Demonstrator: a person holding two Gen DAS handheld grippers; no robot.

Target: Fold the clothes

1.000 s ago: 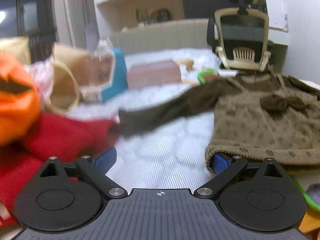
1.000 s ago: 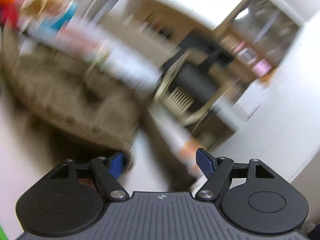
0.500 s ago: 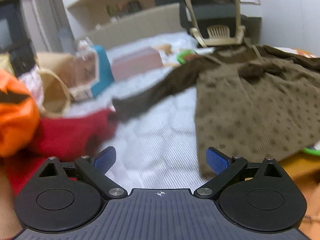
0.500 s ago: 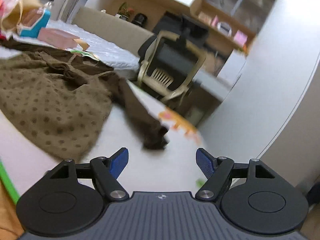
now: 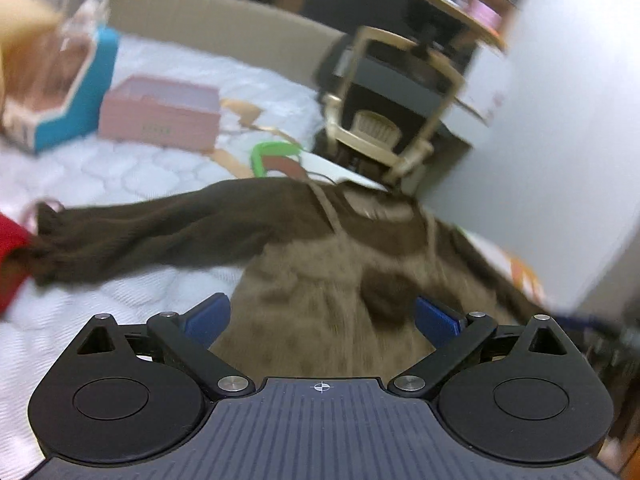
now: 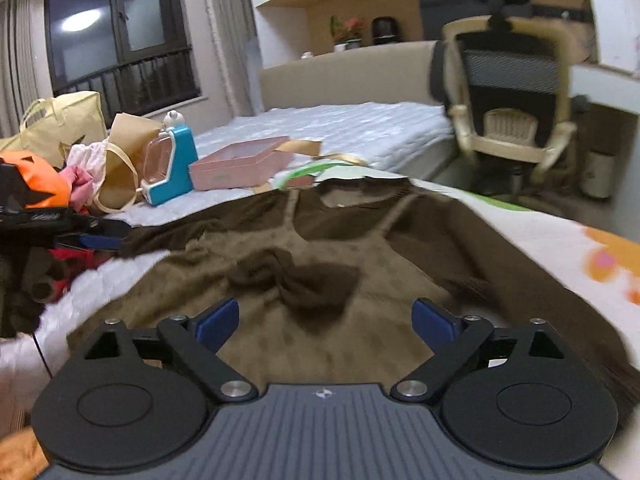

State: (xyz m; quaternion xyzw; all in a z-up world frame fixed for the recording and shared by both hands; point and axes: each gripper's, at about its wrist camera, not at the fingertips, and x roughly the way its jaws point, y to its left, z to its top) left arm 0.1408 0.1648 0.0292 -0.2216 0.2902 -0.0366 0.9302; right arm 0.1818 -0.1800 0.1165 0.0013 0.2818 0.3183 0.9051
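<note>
My right gripper point(image 6: 325, 320) nearest, jaws spread wide, empty — hovering over chest of brown dotted knit sweater with dark bow point(image 6: 304, 280). My left gripper point(image 5: 320, 316) likewise gaping, nothing held, over same front. Sweater spread flat on white quilted bed point(image 6: 360, 128), sleeves out left and right — laid open, likely for folding. Far: pink rectangular box point(image 6: 240, 162), cream office chair point(image 6: 512, 120).

One brown dress point(image 6: 344, 280) is lying spread on the one bed point(image 6: 360, 128), with one dark bow point(image 6: 296, 280) sitting at its chest. Beyond the dress, one pink box point(image 6: 240, 164), one blue-and-clear container point(image 6: 170, 168) and one green hoop point(image 5: 272, 152) are resting. One office chair point(image 6: 512, 100) is standing past the dress's collar.
</note>
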